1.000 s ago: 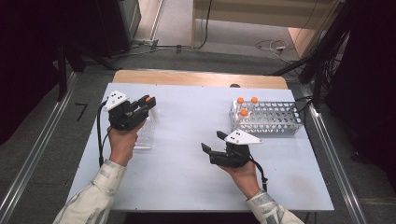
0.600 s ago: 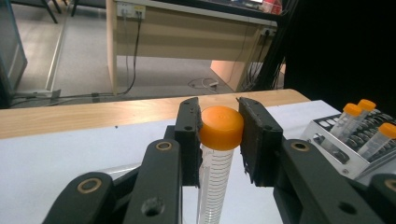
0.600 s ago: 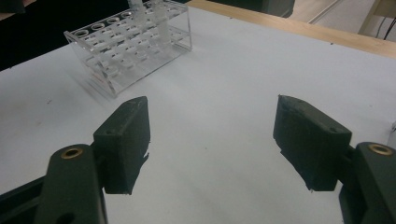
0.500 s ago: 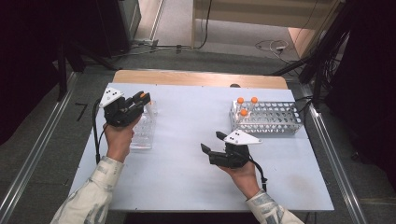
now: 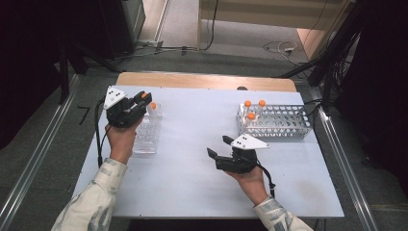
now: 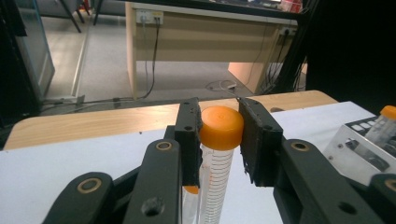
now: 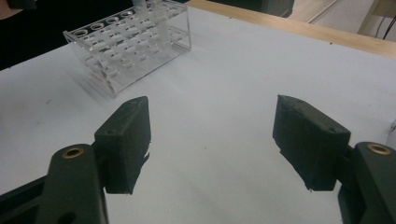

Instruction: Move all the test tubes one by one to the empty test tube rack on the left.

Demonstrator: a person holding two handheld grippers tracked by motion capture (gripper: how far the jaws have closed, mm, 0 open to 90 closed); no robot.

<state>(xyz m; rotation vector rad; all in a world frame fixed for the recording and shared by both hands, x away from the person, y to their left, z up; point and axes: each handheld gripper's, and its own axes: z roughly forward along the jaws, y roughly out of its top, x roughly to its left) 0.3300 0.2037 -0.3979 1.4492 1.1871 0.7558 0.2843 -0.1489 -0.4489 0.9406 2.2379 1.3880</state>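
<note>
Clamping an orange-capped, graduated clear plastic tube [image 6: 218, 154] by its cap, the left claw [image 6: 219, 135] has one black jaw pressed to each side of the cap, so the tube hangs straight down between them with its long axis upright. Directly below that claw sits the clear acrylic rack [image 5: 146, 132] at the left side of the white worktop [image 5: 192, 192]; from these pictures I cannot tell whether the tube's lower end is in a hole of that rack or clear of it. Away across the worktop, toward the side of the other hand, stands the white perforated rack [image 5: 276, 122], which holds three more orange-capped tubes [image 5: 250, 115] at its near end.

Lying low over the middle of the worktop, the right claw [image 5: 219, 148] has its jaws spread wide with nothing between them. Ahead of its jaws and well apart is the clear rack; the white rack is behind and beside it.

The gripped tube is the left hand's own. If it is bound for the white rack, I judge that the carry runs sideways across the worktop with the tube kept vertical, and the right claw lies between the two racks, nearer to the white one.
</note>
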